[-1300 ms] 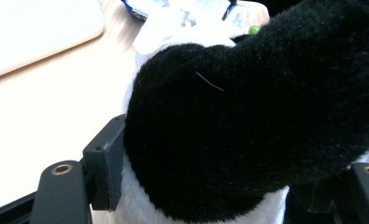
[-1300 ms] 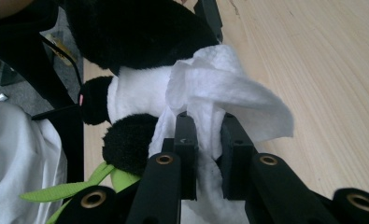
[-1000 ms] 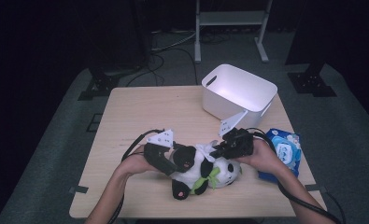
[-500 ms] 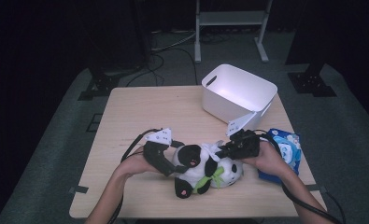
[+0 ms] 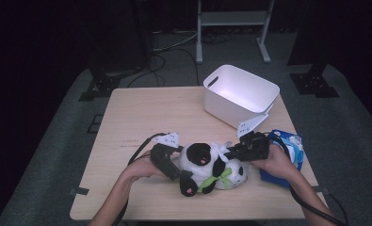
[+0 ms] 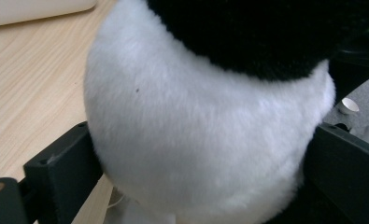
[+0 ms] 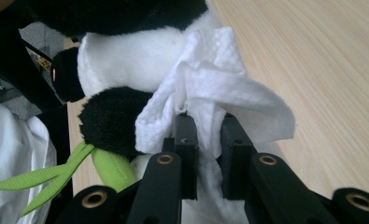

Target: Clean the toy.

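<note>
**Mia:** Panda toy (image 5: 207,167), where is it?

**Ben:** It lies on the wooden surface (image 5: 141,117), close to the front edge, between the two hands. Its white belly faces up. One black foot with a pink sole sticks out to the front.

**Mia:** What does the left gripper (image 5: 167,162) do?

**Ben:** Its jaws have just been opening, and now they are spread wide. In the left gripper view the fat white body (image 6: 205,135) of the toy sits right between them. I think the fur brushes both jaws, but the view is very close, so I am not sure they press on it.

**Mia:** And the right gripper (image 5: 235,150)?

**Ben:** Its jaws are almost pressed together. They pinch a white wipe (image 7: 215,98). The wipe is bunched up and lies against the white fur of the toy, next to a black ear (image 7: 109,121).

**Mia:** Is that something green?

**Ben:** Yes, a green ribbon (image 5: 219,179) near the head. In the right gripper view its thin ends (image 7: 42,179) point away to the left.

**Mia:** What else is there?

**Ben:** A white tub (image 5: 240,94) stands at the back right of the surface. A blue pack (image 5: 287,148) lies by the right edge, partly under the right hand (image 5: 275,162).
</note>
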A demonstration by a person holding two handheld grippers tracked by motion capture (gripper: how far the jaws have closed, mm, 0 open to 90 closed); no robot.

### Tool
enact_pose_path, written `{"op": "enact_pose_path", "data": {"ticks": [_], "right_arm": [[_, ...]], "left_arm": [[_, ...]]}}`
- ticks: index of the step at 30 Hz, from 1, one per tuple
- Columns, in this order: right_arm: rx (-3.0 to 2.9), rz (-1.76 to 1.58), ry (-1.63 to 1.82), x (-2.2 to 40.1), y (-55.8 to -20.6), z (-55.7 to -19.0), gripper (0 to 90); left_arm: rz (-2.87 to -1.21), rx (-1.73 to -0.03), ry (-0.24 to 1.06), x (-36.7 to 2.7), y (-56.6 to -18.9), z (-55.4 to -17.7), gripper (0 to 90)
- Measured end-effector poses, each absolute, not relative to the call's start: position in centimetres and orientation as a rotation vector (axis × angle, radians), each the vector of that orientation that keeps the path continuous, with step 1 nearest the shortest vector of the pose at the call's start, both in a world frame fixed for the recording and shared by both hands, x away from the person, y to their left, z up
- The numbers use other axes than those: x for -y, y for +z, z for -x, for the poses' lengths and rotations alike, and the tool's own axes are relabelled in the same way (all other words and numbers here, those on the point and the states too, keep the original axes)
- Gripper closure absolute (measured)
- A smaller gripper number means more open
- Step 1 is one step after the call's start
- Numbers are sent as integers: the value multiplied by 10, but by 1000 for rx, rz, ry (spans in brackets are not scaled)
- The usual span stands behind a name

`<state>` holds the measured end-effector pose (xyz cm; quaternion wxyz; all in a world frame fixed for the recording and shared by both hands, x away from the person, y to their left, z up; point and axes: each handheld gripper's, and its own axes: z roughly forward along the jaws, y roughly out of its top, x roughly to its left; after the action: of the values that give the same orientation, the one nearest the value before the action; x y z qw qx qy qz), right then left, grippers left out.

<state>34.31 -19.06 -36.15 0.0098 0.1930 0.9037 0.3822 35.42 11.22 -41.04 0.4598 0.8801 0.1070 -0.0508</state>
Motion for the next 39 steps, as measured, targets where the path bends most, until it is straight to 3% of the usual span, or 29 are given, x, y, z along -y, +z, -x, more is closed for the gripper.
{"op": "enact_pose_path", "data": {"ticks": [6,11,28,39], "right_arm": [[-2797,-578,1185,191,-354,-343,791],[-2777,-556,1192,190,-342,-342,792],[-2721,-396,1325,161,-298,-336,792],[-2782,-466,1293,172,-323,-341,791]], "left_arm": [[-2123,-263,-100,-115,-401,-353,211],[-2126,-238,-24,-117,-384,-348,261],[-2136,-203,73,-134,-347,-330,275],[-2143,-221,79,-129,-349,-329,266]]}}
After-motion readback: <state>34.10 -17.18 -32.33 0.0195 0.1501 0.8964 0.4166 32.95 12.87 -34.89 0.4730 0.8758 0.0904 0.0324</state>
